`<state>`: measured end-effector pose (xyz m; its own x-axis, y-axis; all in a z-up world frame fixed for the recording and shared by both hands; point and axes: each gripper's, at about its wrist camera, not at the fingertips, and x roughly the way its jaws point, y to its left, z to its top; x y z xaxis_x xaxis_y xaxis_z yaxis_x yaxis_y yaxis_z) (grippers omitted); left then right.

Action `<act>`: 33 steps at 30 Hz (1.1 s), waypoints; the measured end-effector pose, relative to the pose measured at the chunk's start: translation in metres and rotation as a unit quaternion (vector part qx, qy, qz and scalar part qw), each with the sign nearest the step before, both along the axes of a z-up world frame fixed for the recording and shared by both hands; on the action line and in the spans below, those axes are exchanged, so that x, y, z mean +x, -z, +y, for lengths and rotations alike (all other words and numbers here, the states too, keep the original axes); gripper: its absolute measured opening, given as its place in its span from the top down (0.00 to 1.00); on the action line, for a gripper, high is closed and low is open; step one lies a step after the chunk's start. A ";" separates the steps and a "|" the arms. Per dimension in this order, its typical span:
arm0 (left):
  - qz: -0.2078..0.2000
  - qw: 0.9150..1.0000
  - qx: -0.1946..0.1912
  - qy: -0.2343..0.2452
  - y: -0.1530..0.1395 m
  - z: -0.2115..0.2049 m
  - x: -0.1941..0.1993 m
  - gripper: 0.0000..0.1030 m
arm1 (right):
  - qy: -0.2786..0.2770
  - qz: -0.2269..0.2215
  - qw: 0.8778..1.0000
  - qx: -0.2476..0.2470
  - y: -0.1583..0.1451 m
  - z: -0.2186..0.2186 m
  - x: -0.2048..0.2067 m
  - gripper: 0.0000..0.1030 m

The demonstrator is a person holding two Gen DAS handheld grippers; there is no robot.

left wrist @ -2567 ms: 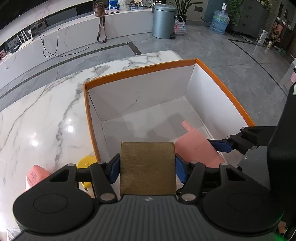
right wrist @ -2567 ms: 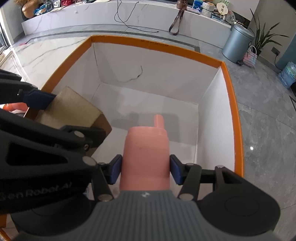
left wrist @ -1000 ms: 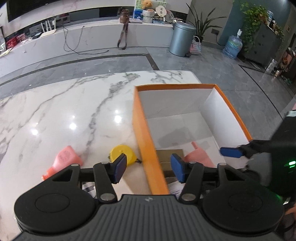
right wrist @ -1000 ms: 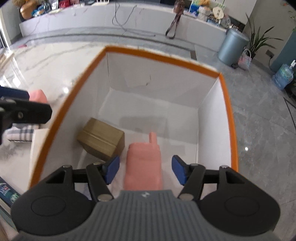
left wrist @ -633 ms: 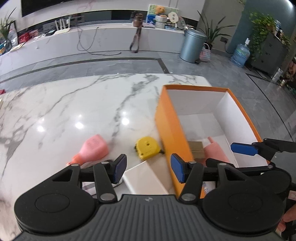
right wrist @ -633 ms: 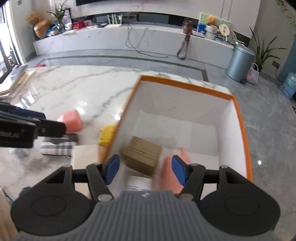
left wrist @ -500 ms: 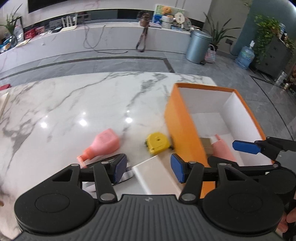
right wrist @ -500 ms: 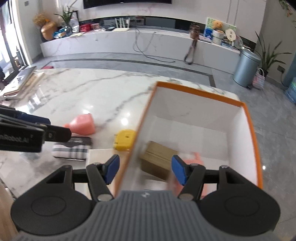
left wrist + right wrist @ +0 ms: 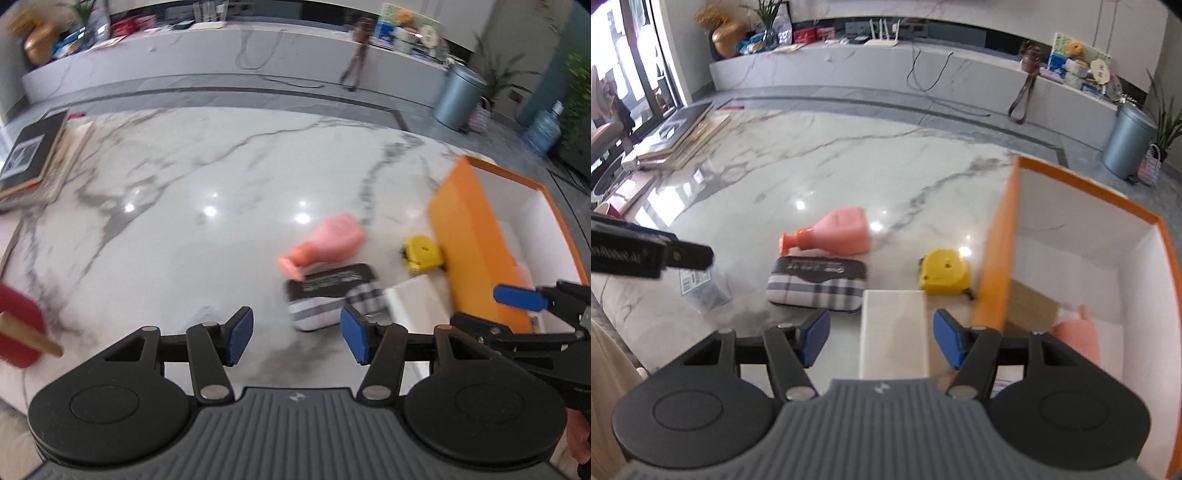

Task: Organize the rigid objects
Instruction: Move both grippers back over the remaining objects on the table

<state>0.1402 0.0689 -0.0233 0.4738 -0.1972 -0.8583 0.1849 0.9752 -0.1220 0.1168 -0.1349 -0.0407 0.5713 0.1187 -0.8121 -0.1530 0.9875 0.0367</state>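
An orange box (image 9: 993, 251) with white inside stands at the right of the marble table; it holds a brown box (image 9: 1030, 306) and a pink bottle (image 9: 1078, 336). On the table lie a second pink bottle (image 9: 838, 232), a plaid case (image 9: 816, 286), a yellow tape measure (image 9: 943, 273) and a white box (image 9: 894, 332). My left gripper (image 9: 297, 334) is open and empty, above the table just in front of the plaid case (image 9: 332, 299). My right gripper (image 9: 881, 338) is open and empty, over the white box.
A small clear bag (image 9: 703, 284) lies left of the plaid case. Books (image 9: 683, 136) are stacked at the table's far left edge. A red object with a wooden stick (image 9: 18, 328) is at the left. A grey bin (image 9: 1128, 142) stands on the floor beyond.
Both grippers have let go of the brown box and the pink bottle, which now lie in the orange box. Both have pulled back and swung left over the table.
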 end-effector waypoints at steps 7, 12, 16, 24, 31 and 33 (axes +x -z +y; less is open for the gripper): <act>0.031 0.998 0.024 -0.052 0.016 0.039 0.015 0.30 | -0.014 0.023 1.000 -0.011 0.018 0.026 0.020 0.40; 0.075 0.991 -0.007 -0.111 0.038 0.061 0.028 0.25 | -0.026 0.031 0.999 -0.018 0.026 0.042 0.035 0.40; 0.109 0.982 -0.019 -0.155 0.057 0.070 0.035 0.25 | -0.035 0.033 0.998 -0.026 0.031 0.052 0.045 0.40; 0.146 0.975 -0.035 -0.165 0.077 0.067 0.043 0.26 | -0.051 0.038 0.997 -0.036 0.038 0.061 0.059 0.40; 0.144 0.977 -0.022 -0.156 0.081 0.059 0.049 0.36 | -0.066 0.037 0.996 -0.053 0.046 0.065 0.071 0.39; 0.139 0.978 -0.021 -0.153 0.081 0.058 0.052 0.37 | -0.071 0.036 0.995 -0.057 0.048 0.065 0.075 0.39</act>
<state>0.1920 0.1265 -0.1044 0.2649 -0.1207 -0.9567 -0.1617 0.9725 -0.1675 0.1921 -0.0695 -0.0884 0.4949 0.0997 -0.8632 -0.2931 0.9543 -0.0578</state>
